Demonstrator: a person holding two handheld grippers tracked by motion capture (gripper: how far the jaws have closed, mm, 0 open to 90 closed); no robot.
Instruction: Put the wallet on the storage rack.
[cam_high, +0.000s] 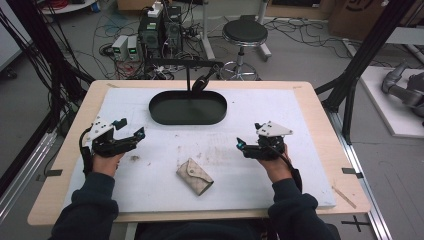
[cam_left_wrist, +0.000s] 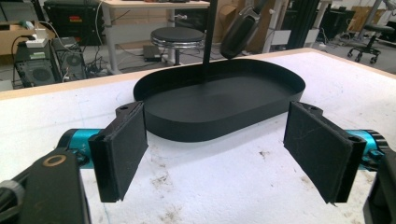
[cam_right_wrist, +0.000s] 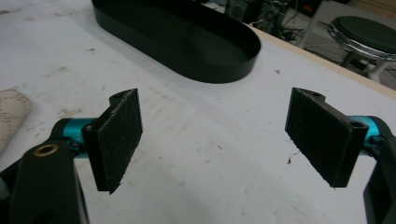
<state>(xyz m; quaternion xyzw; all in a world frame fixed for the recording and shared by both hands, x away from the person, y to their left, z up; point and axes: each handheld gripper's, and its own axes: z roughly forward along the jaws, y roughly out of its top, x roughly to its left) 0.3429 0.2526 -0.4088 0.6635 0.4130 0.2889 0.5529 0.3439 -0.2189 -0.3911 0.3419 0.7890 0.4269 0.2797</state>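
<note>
**High view: both tools wide and idle, the pouch not yet touched**

High view has the small beige pouch (cam_high: 194, 176) lying flat on the white mat (cam_high: 300, 165) of the bench (cam_high: 67, 165), near the front edge and roughly midway between the person's two hands. It lies at a slant with its flap side up. Behind it, at the far middle of the mat, sits a black oval tray (cam_high: 187, 107) with a thin black stand (cam_high: 188, 75) rising from its back edge; something dark hangs from the stand's crossbar, too blurred to name.

The left tool (cam_high: 127, 129) is held off to the left of the pouch, its jaws spread wide and gripping nothing. The left gripper view looks straight across bare mat at the tray (cam_left_wrist: 219, 109). The right tool (cam_high: 241, 145) sits to the right of the pouch, also spread wide and empty. In the right gripper view an edge of the pouch (cam_right_wrist: 11, 116) shows at the far left, well outside the jaws, and the tray (cam_right_wrist: 182, 44) lies ahead.

This reads as the approach step, with no grasp begun. The likely next move is for one tool to swing in over the pouch, line its jaws across the narrower width, drop to the mat and close. Because the pouch lies flat and thin, the jaws would need to come down very close to the surface to catch an edge.
</note>
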